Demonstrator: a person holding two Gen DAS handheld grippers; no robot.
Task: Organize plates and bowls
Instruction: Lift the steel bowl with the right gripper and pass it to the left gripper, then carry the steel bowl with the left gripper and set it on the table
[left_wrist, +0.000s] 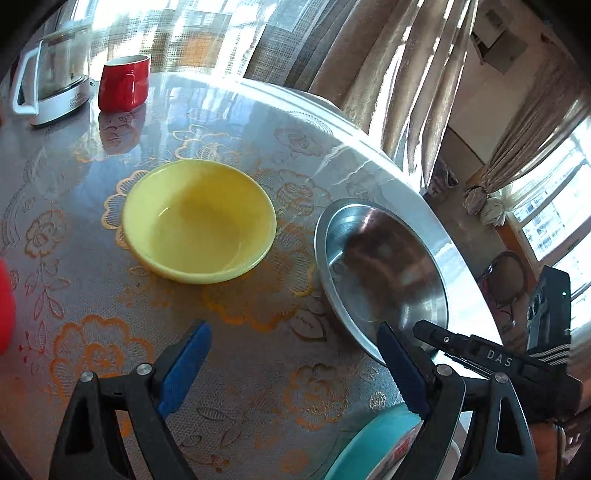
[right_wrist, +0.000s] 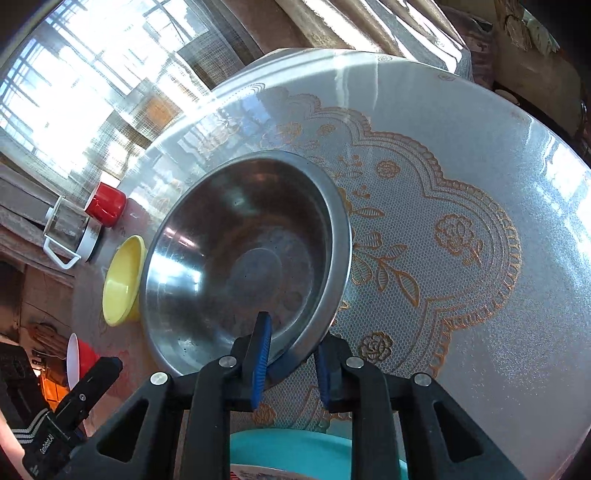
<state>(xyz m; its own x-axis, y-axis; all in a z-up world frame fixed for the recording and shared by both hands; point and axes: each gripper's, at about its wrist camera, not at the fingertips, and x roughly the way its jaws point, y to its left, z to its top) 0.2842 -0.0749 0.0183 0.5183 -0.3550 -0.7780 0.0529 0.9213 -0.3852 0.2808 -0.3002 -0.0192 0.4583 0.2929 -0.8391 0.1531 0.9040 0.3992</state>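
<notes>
**Steel bowl pinched at its rim, left gripper spread over the table**

Much sits at the edges, only partly seen. In the left wrist view a red shape (left_wrist: 5, 306) is cut off by the left border, and what it is cannot be told there; in the right wrist view a red dish with a white inside (right_wrist: 79, 360) shows at the lower left, half hidden behind the other tool. A glass kettle (left_wrist: 51, 74) stands at the far left of the table (left_wrist: 258, 406) with its top washed out by window glare, and a red mug (left_wrist: 123, 83) stands just beside it. A teal plate (left_wrist: 373, 446) is cropped by the bottom edge and partly covered by the gripper's frame; something printed lies on it, too little showing to read.

The left gripper (left_wrist: 295, 365) hangs above the lace-patterned tabletop with its blue pads (left_wrist: 186, 365) spread wide, holding nothing and touching nothing. Ahead of it the yellow bowl (left_wrist: 199, 221) rests upright on the table, apart from both tools.

To the right lies the steel bowl (left_wrist: 380, 273), near the table's edge and tilted. The right gripper (right_wrist: 291, 360) pinches its near rim: one blue pad sits inside the bowl, the other against the outer wall, the rim between them. Whether the bowl's far side touches the table cannot be told. In the right wrist view the steel bowl hides part of the yellow bowl behind it.
</notes>
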